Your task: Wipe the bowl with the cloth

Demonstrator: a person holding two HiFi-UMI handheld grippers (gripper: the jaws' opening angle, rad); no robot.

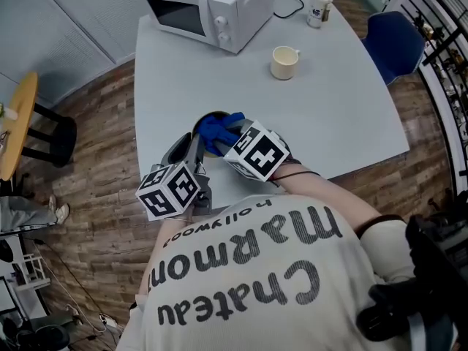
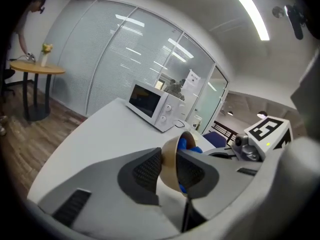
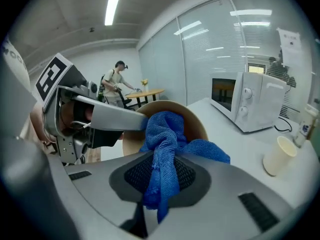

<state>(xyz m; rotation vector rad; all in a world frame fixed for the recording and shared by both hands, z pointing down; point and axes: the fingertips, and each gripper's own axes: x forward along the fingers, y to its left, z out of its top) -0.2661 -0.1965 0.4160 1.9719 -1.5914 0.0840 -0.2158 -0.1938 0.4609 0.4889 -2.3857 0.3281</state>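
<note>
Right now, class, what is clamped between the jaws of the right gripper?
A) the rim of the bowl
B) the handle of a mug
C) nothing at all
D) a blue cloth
D: the right gripper view shows the right gripper shut on the cloth, which is bunched into the bowl that the left gripper grips by its wall.
</note>
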